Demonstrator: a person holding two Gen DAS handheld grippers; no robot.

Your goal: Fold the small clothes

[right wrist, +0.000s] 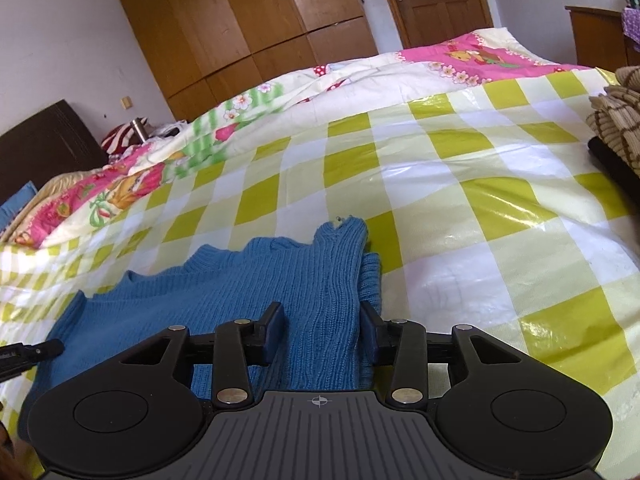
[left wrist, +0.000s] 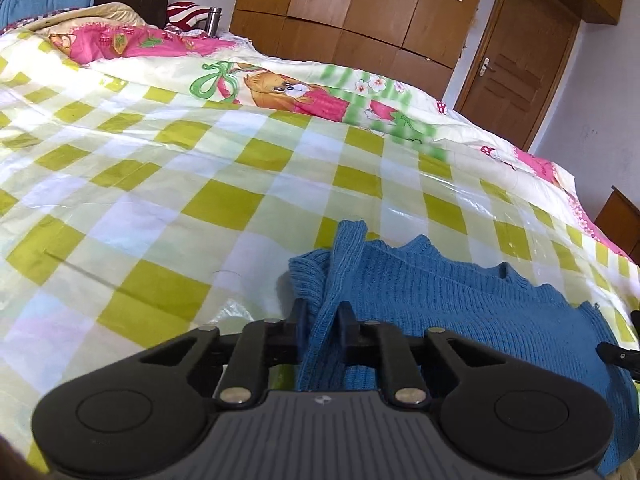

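Observation:
A blue knitted sweater [left wrist: 448, 292] lies on the green-and-white checked plastic sheet [left wrist: 180, 184] that covers the bed. My left gripper [left wrist: 323, 314] is shut on a bunched strip of the blue sweater at its left edge. In the right wrist view the same sweater [right wrist: 224, 280] lies to the left and under my right gripper [right wrist: 322, 316], whose jaws stand a little apart with a thick fold of the sweater filling the gap between them. Each gripper's tip shows at the edge of the other's view.
A cartoon-print quilt [left wrist: 304, 88] is heaped along the far side of the bed. A brown checked garment [right wrist: 618, 120] lies at the right edge of the sheet [right wrist: 460, 160]. A wooden wardrobe [left wrist: 360, 8], a door [left wrist: 516, 60] and a steel flask [left wrist: 213, 20] stand beyond.

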